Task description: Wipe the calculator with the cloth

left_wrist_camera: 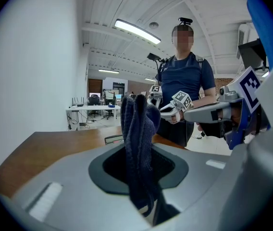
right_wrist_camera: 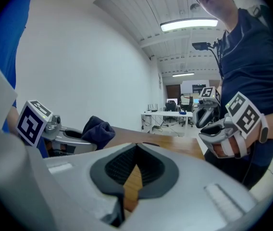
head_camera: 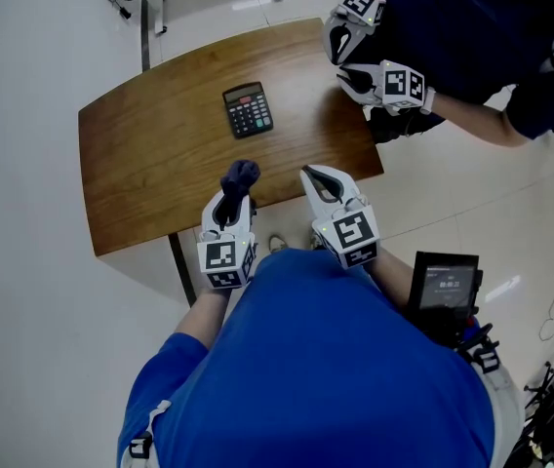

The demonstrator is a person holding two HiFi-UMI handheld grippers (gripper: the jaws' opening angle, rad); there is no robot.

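At the near desk (head_camera: 140,164) edge, left gripper (head_camera: 233,195) fingers pinch the cloth (head_camera: 241,174); right gripper (head_camera: 314,175) fingers meet empty, so wiping may shove the unsteadied calculator (head_camera: 248,109).

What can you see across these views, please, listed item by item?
table: one, brown wood, centre of the head view.
calculator: one, black, on the table's far half.
cloth: one, dark blue, bunched, held over the table's near edge.
second person: one, dark navy top, across the table, holding two white grippers.
screen device: one, black, at the wearer's right side.
left gripper: one, white and grey, shut on the cloth.
right gripper: one, white and grey, shut with nothing in it, beside the left one.
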